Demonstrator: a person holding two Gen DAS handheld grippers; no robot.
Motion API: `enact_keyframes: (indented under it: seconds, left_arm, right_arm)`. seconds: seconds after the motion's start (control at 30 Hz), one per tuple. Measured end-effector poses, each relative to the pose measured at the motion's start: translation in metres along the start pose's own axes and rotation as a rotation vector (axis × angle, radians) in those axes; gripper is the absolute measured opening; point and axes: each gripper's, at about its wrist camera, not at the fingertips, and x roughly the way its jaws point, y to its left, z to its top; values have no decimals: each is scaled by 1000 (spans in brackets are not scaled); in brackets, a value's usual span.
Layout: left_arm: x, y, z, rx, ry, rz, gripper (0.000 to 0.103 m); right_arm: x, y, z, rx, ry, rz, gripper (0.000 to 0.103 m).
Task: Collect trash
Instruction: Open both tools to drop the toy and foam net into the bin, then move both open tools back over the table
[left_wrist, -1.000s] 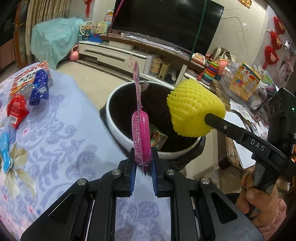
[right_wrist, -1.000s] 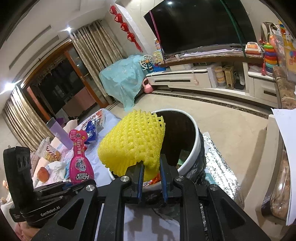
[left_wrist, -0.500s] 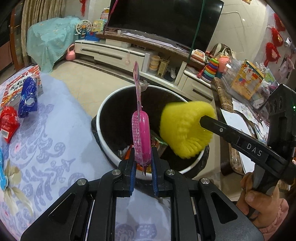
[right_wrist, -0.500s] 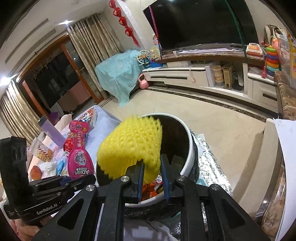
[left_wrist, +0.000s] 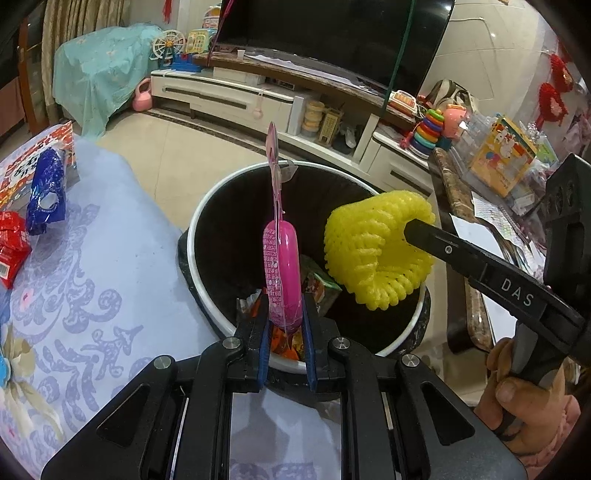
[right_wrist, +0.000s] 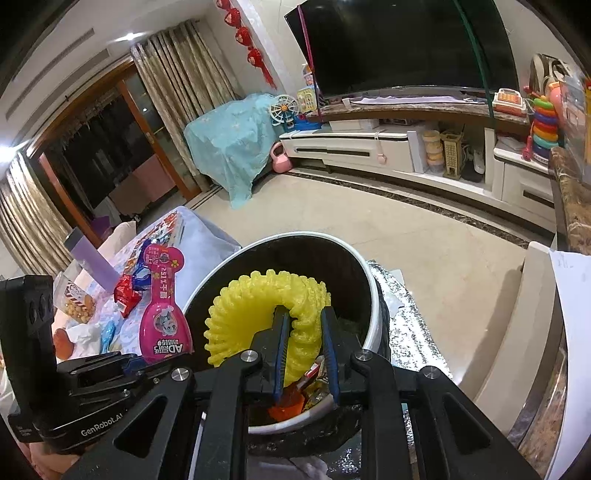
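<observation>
Beside the bin (left_wrist: 201, 236), a floral-clothed table (left_wrist: 110, 295); tiled floor (right_wrist: 424, 236).

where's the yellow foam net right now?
The yellow foam net is pinched in the right gripper, hanging over the open mouth of the white-rimmed trash bin. In the left wrist view it sits right of the pink package held by the left gripper.

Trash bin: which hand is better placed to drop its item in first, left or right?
Right, probably. The right gripper holds the yellow foam net over the middle of the trash bin; the left gripper holds the pink package only above the near rim.
</observation>
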Motion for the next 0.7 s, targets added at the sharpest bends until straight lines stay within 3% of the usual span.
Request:
enact_keyframes:
  seconds: [0.1,0.13,0.17,0.2,0.37,0.47,0.63,0.7]
  left_arm:
    - [-1,0,-1,2,3,8,23]
    - [-2,1,-2,-1,0,13,34]
    - [-3,2,-2,-4,-6,15,38]
    - [-4,4,-3,-7,-12,16,38]
    - [-13,15,-11,-41,-20,23,45]
    - [-22,23,-22,-68,-36,33,52]
    - [-39,45,-45,-134,-58,56,53]
    - [-46,54,-56,-161,-64,66,54]
  right_arm:
    - [0,0,0,0,5,-4,25]
    - [0,0,0,2,5,-7,35]
    - [-1,1,0,6,6,-6,41]
    - [-1,0,0,9,4,-7,51]
    - [-7,-1,0,21,-4,1,57]
    - [-12,1,-2,31,-15,16,68]
    - [-21,5,-10,61,-39,51,91]
    - [-23,8,-15,70,-41,69,92]
